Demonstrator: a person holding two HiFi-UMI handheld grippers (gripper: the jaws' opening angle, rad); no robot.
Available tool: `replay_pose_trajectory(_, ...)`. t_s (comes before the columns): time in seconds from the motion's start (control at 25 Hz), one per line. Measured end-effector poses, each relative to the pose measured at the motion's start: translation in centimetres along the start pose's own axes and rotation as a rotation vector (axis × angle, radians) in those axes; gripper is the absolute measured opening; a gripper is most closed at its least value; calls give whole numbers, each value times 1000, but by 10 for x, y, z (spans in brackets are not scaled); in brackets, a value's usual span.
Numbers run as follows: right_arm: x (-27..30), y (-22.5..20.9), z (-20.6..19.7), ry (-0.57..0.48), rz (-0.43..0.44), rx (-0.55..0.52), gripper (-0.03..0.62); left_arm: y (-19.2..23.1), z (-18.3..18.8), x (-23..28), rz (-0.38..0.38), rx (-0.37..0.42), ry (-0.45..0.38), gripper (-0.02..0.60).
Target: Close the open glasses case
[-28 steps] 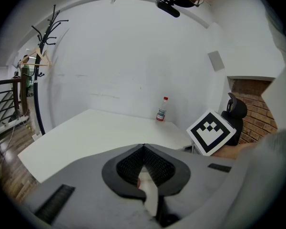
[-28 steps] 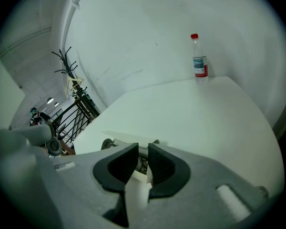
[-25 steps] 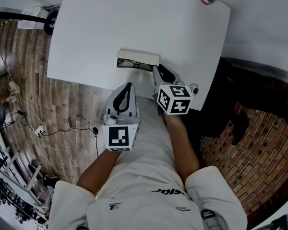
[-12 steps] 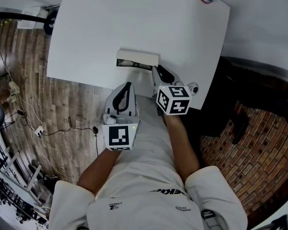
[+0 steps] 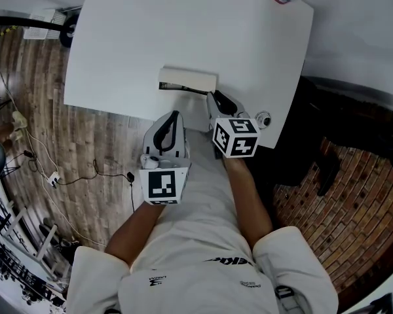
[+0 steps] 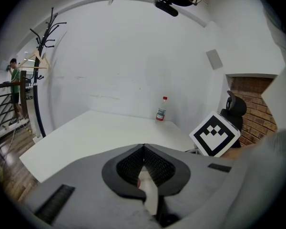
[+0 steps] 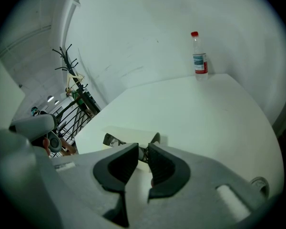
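On the white table (image 5: 150,31), near its front edge, the glasses case (image 5: 188,78) lies with its lid lowered to a slit showing glasses (image 7: 115,140) inside, the right gripper (image 7: 143,149) at its end with jaws narrowly parted and empty, and the left gripper (image 6: 143,147) clenched on nothing.

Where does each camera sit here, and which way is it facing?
Head view: on the person's head, looking steeply down at the table and glasses case; torso, both forearms, left gripper and right gripper show.
Left gripper view: on the left gripper, looking along its shut jaws across the table toward the bottle; the right gripper's marker cube shows.
Right gripper view: on the right gripper, facing the glasses case just beyond its narrowly parted jaws.
Shared: all three show the table and bottle.
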State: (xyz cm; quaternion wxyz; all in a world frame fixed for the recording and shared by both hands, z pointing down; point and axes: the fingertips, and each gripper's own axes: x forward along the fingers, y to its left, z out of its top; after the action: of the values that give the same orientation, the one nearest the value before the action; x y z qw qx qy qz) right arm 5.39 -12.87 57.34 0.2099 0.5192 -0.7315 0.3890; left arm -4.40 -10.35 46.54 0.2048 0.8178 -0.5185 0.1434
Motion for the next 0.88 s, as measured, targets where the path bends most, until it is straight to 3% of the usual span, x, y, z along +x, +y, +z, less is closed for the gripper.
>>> replay_pose_trajectory(0.88,0,2,-20,18,-5,2,55,2,-6,-6,4,3,4,-2)
